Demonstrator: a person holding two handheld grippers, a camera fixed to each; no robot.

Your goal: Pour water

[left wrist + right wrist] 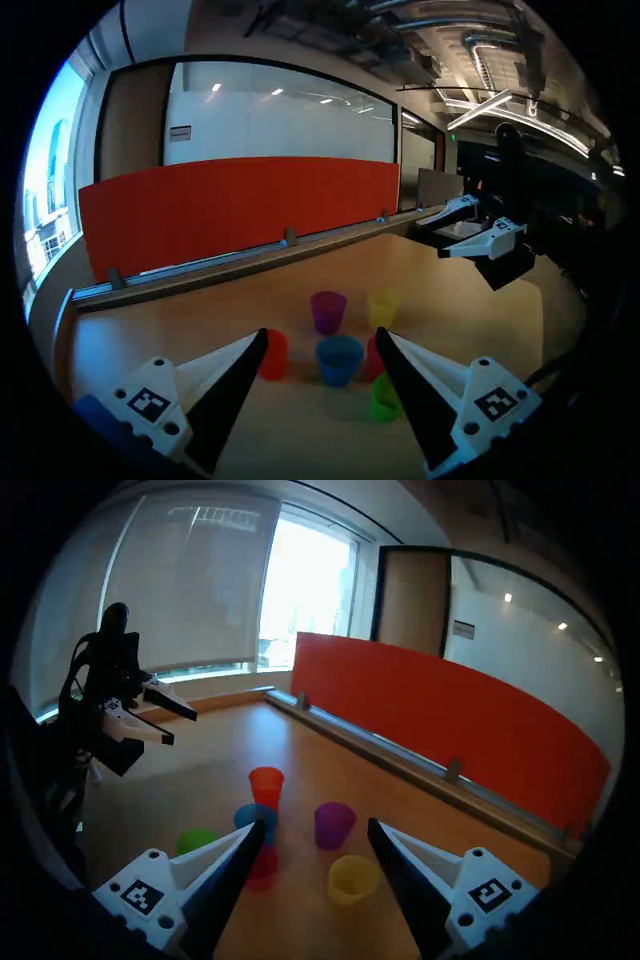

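Cups (pixel 339 360) clustered on table (pixel 200 314) | left tongs (pixel 320 332) wide open, empty | right tongs (pixel 315 824) wide open, empty

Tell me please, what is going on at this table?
A person holds the left gripper and the right gripper above a wooden table. Both are open and grip nothing. Below them stand coloured cups, upright, among them a blue cup and a purple cup. No cup is lifted yet.
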